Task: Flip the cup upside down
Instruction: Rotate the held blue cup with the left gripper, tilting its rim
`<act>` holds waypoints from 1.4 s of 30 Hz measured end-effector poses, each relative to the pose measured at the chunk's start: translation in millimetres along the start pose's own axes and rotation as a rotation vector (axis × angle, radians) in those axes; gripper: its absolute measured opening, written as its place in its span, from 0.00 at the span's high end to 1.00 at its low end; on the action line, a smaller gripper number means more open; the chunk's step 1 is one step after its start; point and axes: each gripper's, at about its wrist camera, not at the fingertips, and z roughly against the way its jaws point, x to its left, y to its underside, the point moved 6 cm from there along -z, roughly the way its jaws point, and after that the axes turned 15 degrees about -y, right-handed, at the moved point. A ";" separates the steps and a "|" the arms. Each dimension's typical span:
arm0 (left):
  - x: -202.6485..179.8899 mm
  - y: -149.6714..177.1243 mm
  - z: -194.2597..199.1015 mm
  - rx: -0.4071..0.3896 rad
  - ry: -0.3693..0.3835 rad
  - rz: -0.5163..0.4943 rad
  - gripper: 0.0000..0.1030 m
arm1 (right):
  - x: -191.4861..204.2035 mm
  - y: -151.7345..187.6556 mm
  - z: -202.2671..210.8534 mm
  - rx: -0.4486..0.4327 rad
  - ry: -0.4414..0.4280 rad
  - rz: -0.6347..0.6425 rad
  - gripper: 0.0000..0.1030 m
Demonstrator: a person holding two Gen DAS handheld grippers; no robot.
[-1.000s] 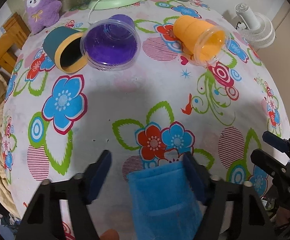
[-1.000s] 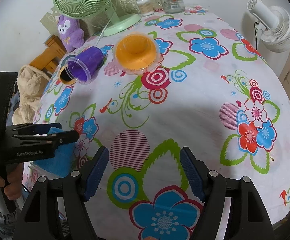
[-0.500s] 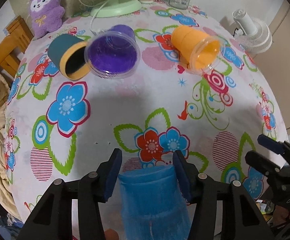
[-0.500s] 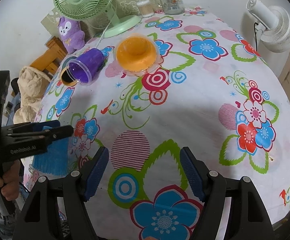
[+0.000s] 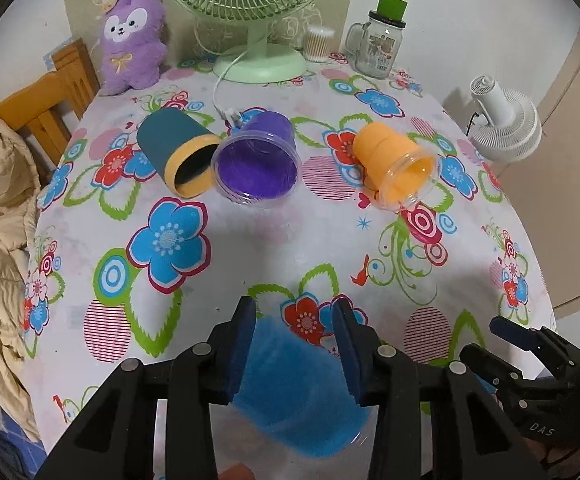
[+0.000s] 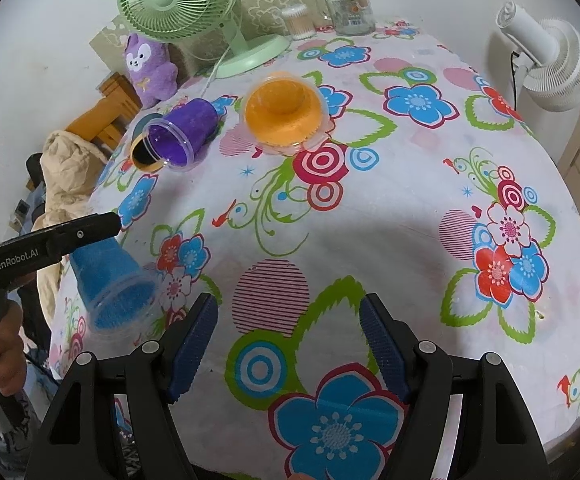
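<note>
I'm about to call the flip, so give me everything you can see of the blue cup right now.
The blue cup is a tapered tumbler, blue with a fuzzy look and a clear plastic rim. The left gripper clamps its narrow base end between both pads. It is lifted off the flowered tablecloth, near the table's near edge, tilted with its wide mouth pointing down and toward the camera. Nothing but the pads touches it; whether anything is inside cannot be told.

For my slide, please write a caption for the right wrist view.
Left gripper holds the blue cup, mouth tilted downward, above the floral tablecloth; right gripper open.
</note>
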 end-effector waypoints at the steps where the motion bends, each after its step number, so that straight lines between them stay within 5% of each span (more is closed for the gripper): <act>1: 0.1 0.9 0.5 -0.001 0.000 0.000 0.61 | 0.7 0.1 0.4 0.000 -0.001 0.002 0.26; 14: 7.1 3.4 8.6 -0.016 -0.007 0.035 0.56 | 3.0 3.2 3.1 -0.002 -0.001 0.007 0.26; 18: 17.7 6.5 10.3 -0.008 -0.003 0.099 0.21 | 2.0 4.3 2.0 0.001 -0.005 0.005 0.26; 21: 27.6 12.8 10.7 0.000 -0.008 0.162 0.15 | 1.2 4.5 -1.7 0.010 -0.009 0.003 0.26; 30: 38.6 41.6 -13.6 0.139 0.072 0.343 0.12 | 3.1 4.7 -11.9 0.032 -0.026 0.011 0.26; 42: 27.8 42.1 -34.4 0.214 0.131 0.389 0.21 | -5.8 5.5 -11.4 0.026 -0.018 -0.010 0.26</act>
